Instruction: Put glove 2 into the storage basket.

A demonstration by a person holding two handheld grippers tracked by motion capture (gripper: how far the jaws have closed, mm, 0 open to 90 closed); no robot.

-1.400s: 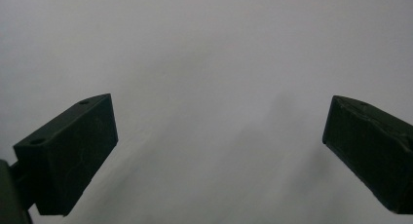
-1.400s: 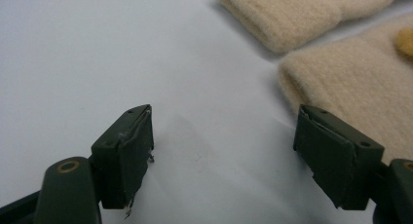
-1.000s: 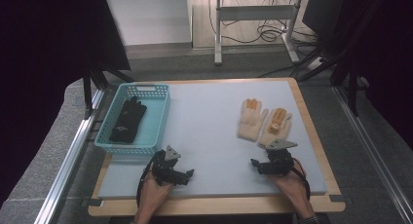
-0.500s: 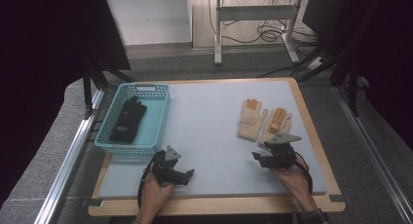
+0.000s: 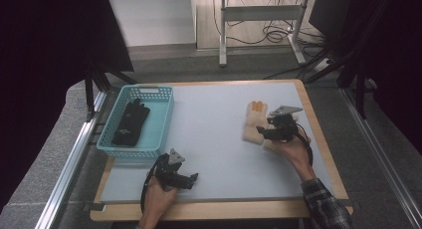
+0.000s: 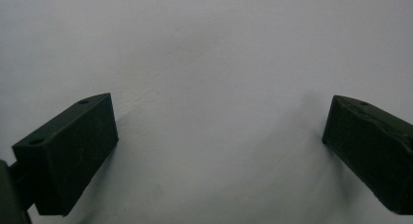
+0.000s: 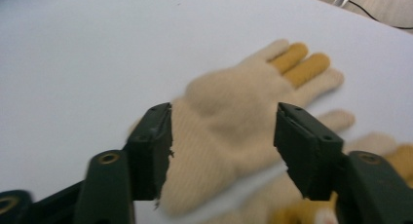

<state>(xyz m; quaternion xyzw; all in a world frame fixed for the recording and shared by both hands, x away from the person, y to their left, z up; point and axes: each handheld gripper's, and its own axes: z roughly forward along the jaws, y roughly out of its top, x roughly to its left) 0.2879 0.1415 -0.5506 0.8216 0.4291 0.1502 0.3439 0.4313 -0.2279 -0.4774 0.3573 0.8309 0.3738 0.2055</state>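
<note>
Two cream knit gloves with yellow-orange fingers lie side by side at the right of the table. The left glove [image 5: 253,120] [image 7: 234,107] lies flat. The other glove [image 7: 341,119] lies partly under my right hand. My right gripper [image 5: 263,133] [image 7: 224,121] hovers over the left glove's cuff end. Its jaws have just been closing partway and stand apart; the glove shows between them, with no pad pressing on it. My left gripper [image 5: 191,179] [image 6: 219,104] rests open near the front edge over bare table.
A teal basket [image 5: 161,120] at the left of the table holds a black glove [image 5: 130,123]. The grey table top [image 5: 209,134] has a wooden rim. Metal rails run along both sides, and dark frame legs stand at the back corners.
My right hand has moved away from the front edge and upward, from just short of the gloves to over them. The left hand has stayed put.
</note>
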